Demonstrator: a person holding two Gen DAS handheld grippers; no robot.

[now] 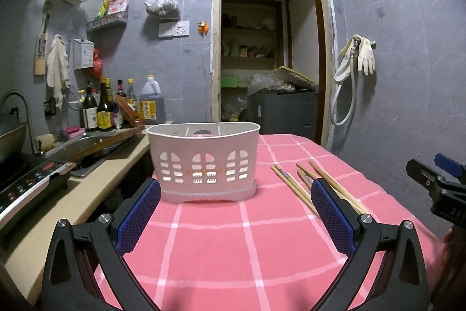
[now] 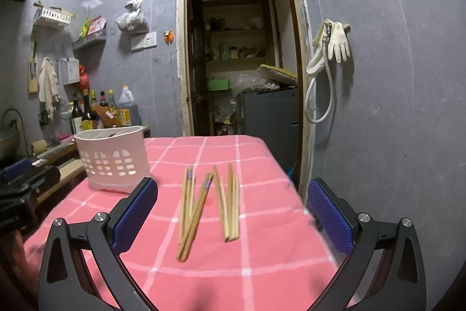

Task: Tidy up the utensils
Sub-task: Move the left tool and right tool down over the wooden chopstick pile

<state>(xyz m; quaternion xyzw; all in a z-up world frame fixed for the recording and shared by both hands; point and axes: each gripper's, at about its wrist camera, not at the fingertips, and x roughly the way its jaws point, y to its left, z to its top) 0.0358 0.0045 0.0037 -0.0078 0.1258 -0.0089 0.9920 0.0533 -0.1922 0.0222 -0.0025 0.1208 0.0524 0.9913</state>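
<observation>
The left hand-held gripper (image 1: 236, 212) is hovering over the bench (image 1: 221, 252) with its fingers spread apart, gripping nothing. The white basket (image 1: 204, 159) is standing straight ahead of it, the chopsticks (image 1: 294, 185) lying beside its right finger. The right hand-held gripper (image 2: 233, 214) is also hanging wide apart and empty, the chopsticks (image 2: 209, 203) lying between and ahead of its fingers, the basket (image 2: 112, 156) ahead to its left.

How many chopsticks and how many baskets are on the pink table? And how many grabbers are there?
Chopsticks: about 8, though some overlap, so the count is not certain
White utensil basket: 1
Grippers: 2, the left gripper and the right gripper, both open and holding nothing
Total: about 11
</observation>
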